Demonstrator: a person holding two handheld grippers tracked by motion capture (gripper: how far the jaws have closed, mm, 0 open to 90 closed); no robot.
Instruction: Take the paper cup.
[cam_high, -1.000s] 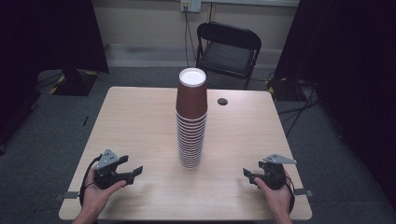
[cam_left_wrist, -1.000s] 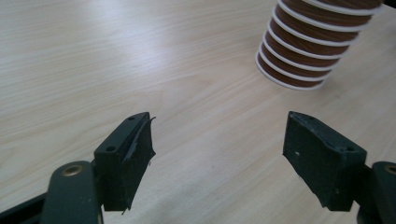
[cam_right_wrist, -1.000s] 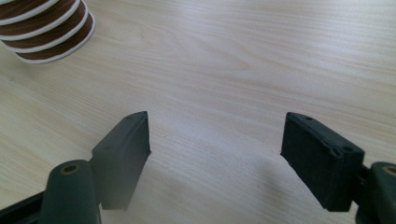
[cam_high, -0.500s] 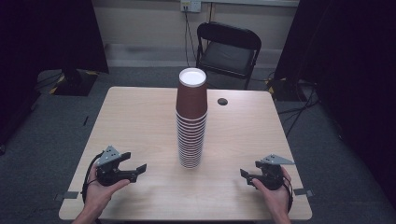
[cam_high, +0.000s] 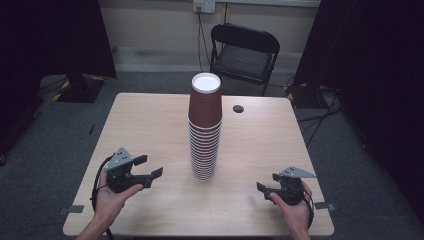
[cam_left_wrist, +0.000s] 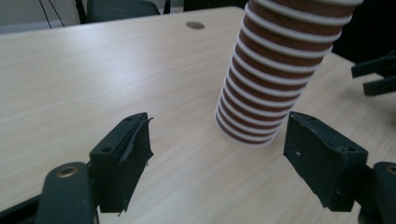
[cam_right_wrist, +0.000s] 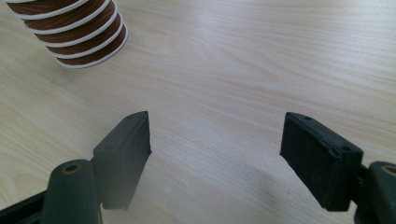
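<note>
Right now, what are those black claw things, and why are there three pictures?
They are two grippers, tools with two black jaws, each held in a person's hand: the left gripper and the right gripper. One picture comes from a camera above the table, looking down. The other two come from small cameras riding on each gripper, looking out between its jaws. On the table stands a tall stack of brown paper cups, with a small dark round thing behind it. Nothing is held: both pairs of jaws stand apart and empty, though the left ones have just closed a little.
</note>
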